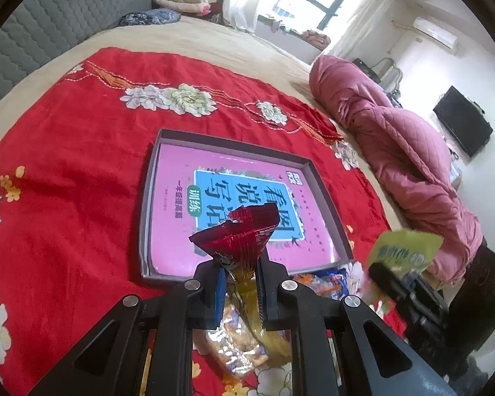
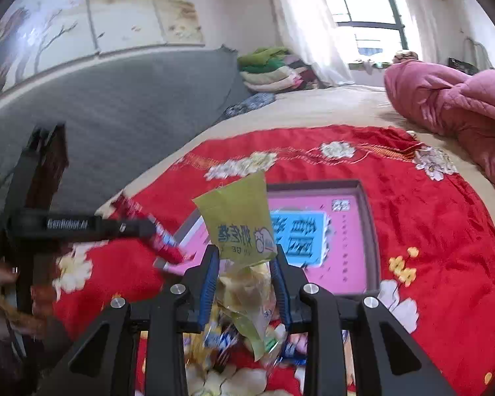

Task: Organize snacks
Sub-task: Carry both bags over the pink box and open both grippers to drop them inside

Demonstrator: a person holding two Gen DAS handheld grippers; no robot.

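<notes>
My left gripper is shut on a dark red foil snack packet, held above the near edge of a shallow box that has a pink book in it. My right gripper is shut on a yellow-green snack packet, held above the near left of the same box. The right gripper with its green packet shows at the right of the left wrist view. The left gripper with its red packet shows at the left of the right wrist view. Several loose snack packets lie on the red blanket under both grippers.
The box lies on a red flowered blanket spread on a beige bed. A rolled pink quilt lies along the right side. A grey padded headboard and folded bedding stand at the far end.
</notes>
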